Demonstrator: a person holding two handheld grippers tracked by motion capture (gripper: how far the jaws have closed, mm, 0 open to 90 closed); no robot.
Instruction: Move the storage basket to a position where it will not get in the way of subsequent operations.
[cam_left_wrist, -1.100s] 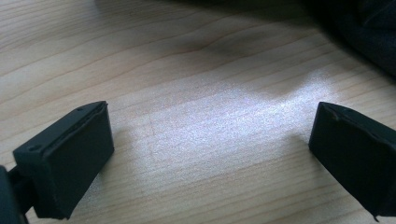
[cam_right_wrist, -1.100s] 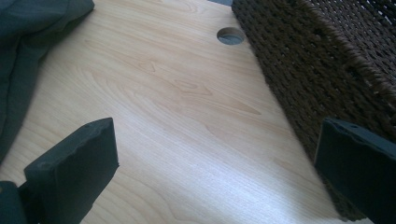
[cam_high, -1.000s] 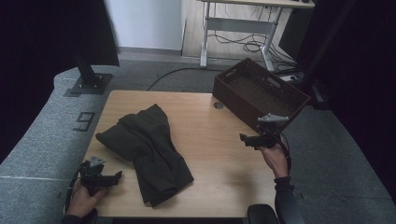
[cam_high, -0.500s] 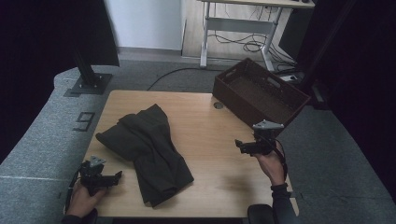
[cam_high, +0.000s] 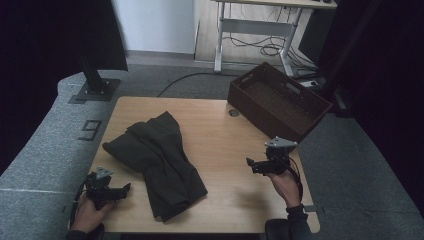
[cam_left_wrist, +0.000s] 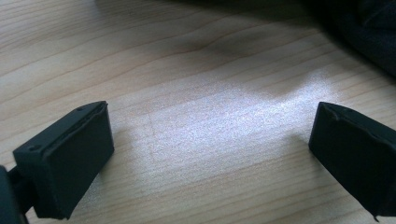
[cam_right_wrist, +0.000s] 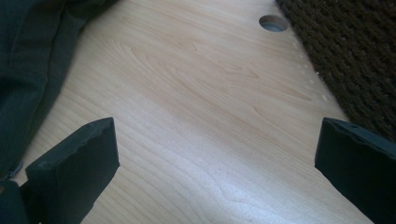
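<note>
A dark crumpled garment (cam_high: 155, 160) lies spread over the left half of the wooden table (cam_high: 220, 135); its cloth also runs along the left edge (cam_right_wrist: 32, 70) of the right gripper view and fills the top right corner (cam_left_wrist: 369, 28) of the left gripper view. My left gripper (cam_high: 125, 189) rests at the table's front left corner, open, jaws wide apart over bare wood, just short of the garment. My right gripper (cam_high: 250, 164) hovers over the right part of the table, open and empty, pointing toward the garment.
A dark woven basket (cam_high: 277, 100) stands tilted off the table's back right corner, its weave (cam_right_wrist: 355, 56) near my right gripper. A round cable hole (cam_high: 234, 113) sits beside it. A monitor stand base (cam_high: 95, 90) and a desk frame lie beyond the table.
My right gripper has drawn back from beside the basket toward the table's front edge and slightly left. The left gripper and the garment have stayed put.
</note>
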